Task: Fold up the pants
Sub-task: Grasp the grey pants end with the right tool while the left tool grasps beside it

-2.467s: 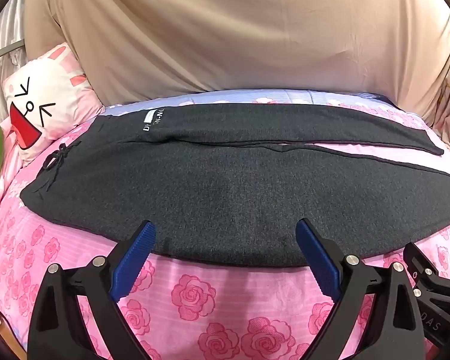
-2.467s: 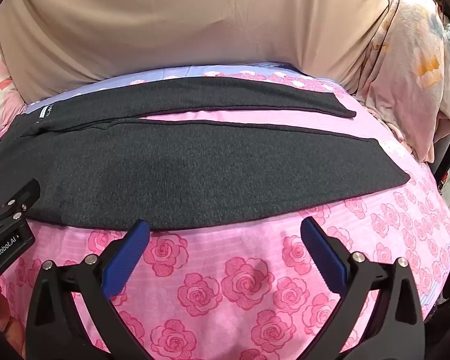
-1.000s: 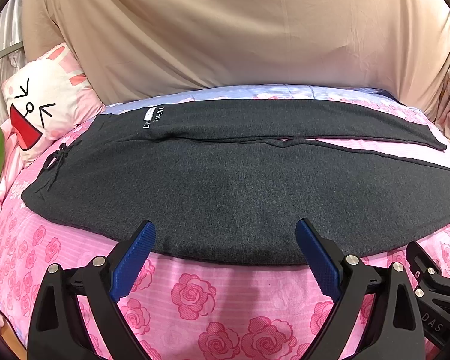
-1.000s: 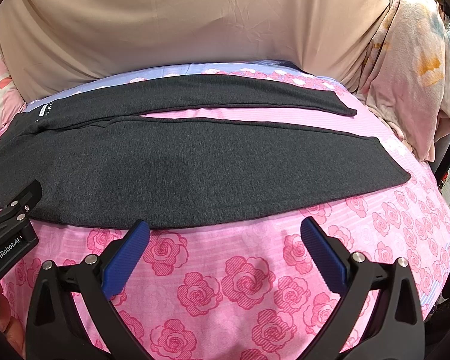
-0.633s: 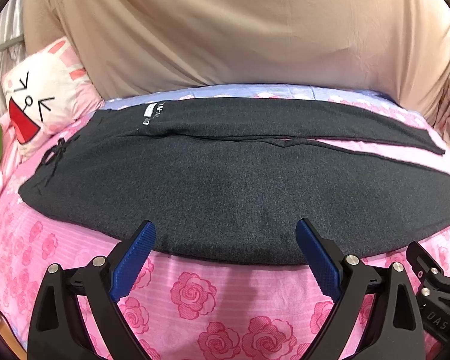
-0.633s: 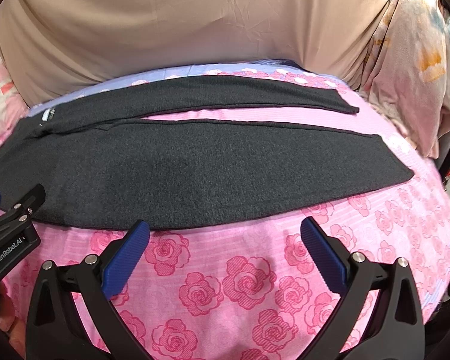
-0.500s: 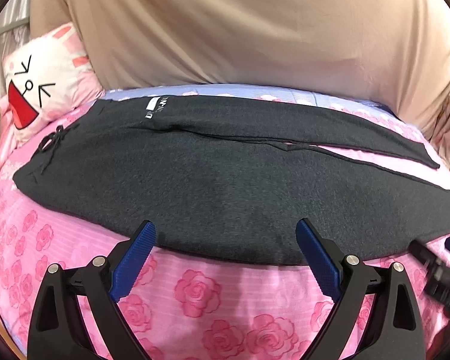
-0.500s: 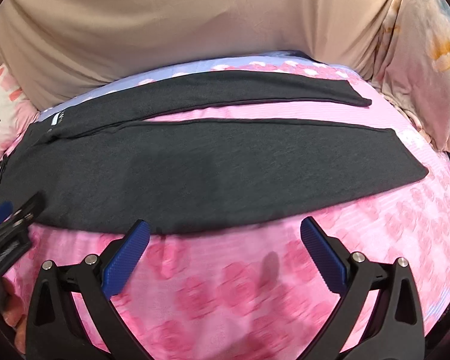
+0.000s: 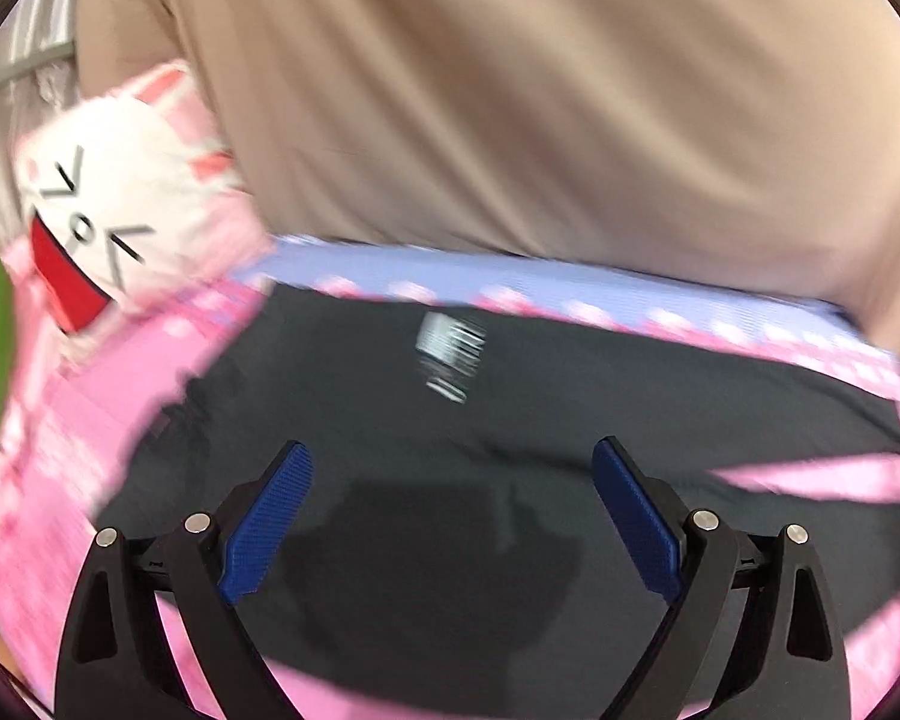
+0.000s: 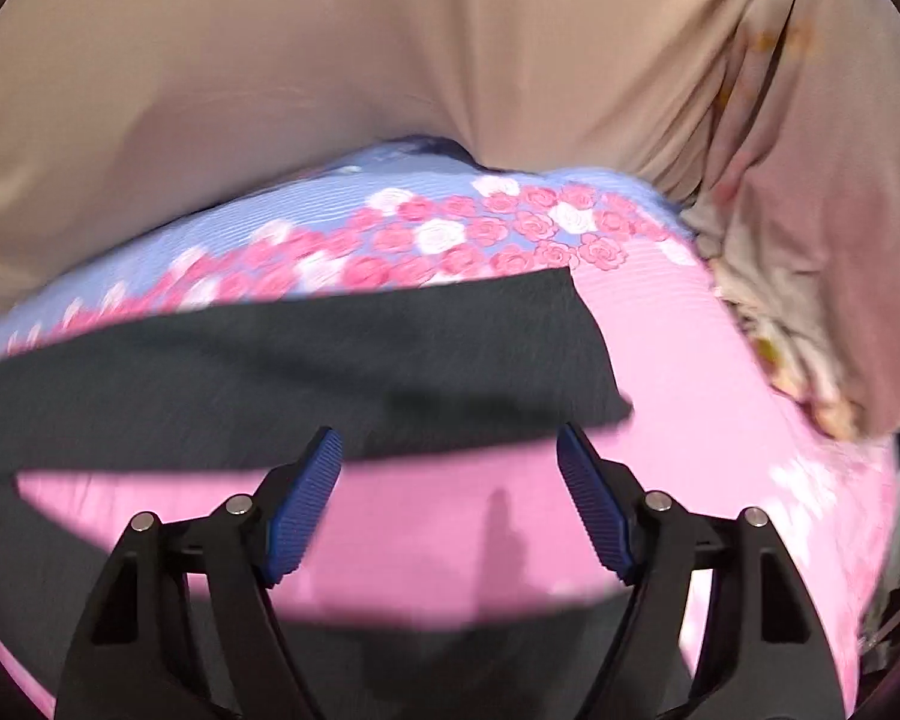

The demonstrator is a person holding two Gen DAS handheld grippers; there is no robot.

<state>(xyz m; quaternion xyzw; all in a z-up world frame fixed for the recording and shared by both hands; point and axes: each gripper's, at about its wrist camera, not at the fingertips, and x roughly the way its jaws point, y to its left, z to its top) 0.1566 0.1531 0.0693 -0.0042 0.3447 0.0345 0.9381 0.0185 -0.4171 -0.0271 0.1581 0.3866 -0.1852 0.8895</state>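
Charcoal knit pants [image 9: 510, 480] lie flat across a bed [image 10: 720, 420] covered in soft pink rose-print fabric, waistband toward the cartoon pillow [image 9: 120, 204] at its left end, far leg's hem near the right edge. Left gripper [image 9: 447, 510] hovers over the seat, jaws apart, empty. Right gripper [image 10: 450, 492], jaws just narrowing on nothing, nears that hem. Pinching hem and waistband edges cleanly would likely keep the limp fabric smooth.

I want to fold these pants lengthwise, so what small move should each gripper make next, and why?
Probably lower both to pinch the far leg's edge. The left gripper hovers open over the pants near the waist. The right gripper, its jaws just closing with nothing between them, sits before the far leg's cuff.
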